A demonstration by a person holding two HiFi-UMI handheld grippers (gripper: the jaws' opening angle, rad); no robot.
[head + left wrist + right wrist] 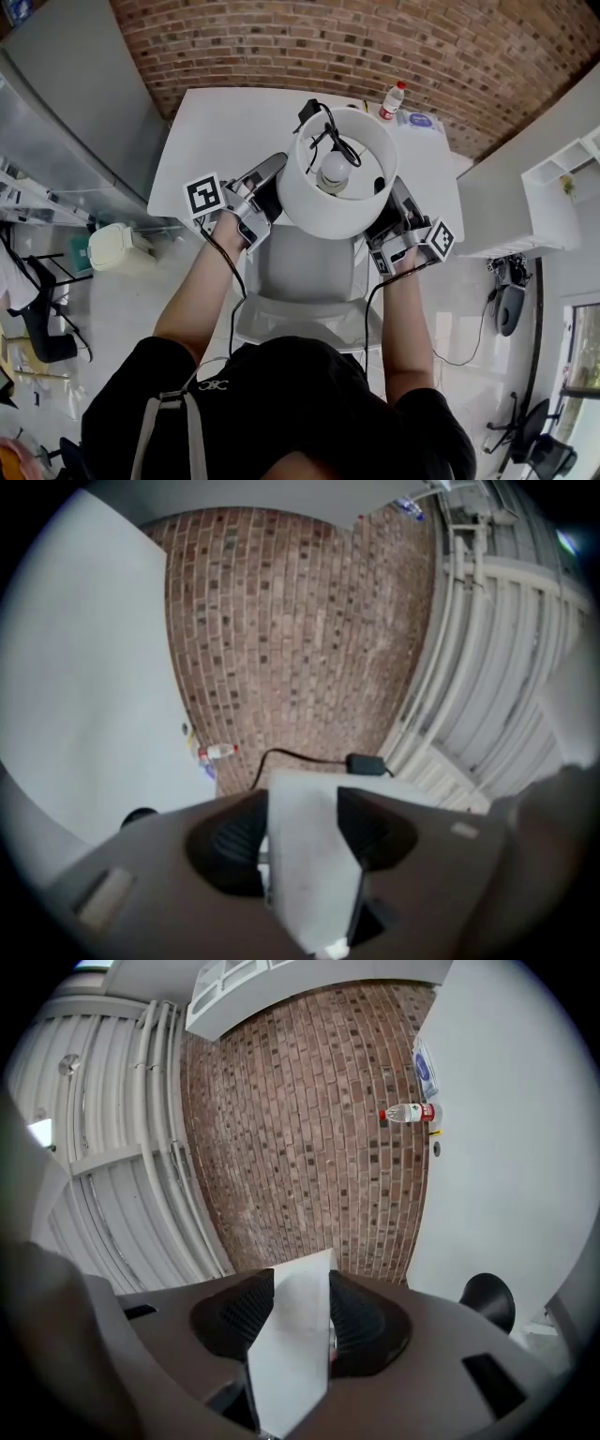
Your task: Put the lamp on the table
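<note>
Your left gripper (302,841) is clamped on the white shade (367,141) of the lamp (314,214), and your right gripper (292,1321) pinches the opposite side the same way. Each gripper view shows a slab of shade wall filling the gap, with the ribbed black pads pressed to both its faces. Only the head view gives you the whole picture: you hold the lamp between your outstretched arms, shade opening up, with the bulb (335,171) bare inside and the black cord (330,131) looping over the far rim. The shade lies across the near edge of the white table (230,131) and over the back of the grey chair (305,272), which stands between you and the table. The shade hides the foot of the lamp, so you cannot tell whether it rests on anything. The gripper views add what the head view loses behind the shade. From the left one you see the cord running to a black adapter (364,762) beyond the shade's edge. From the right one you see the open white tabletop running beside the jaws toward the brick wall (309,1129). A plastic bottle (392,99) with a red cap stands at the table's far right corner, just beside a blue-and-white packet (419,119), both well apart from the lamp.
</note>
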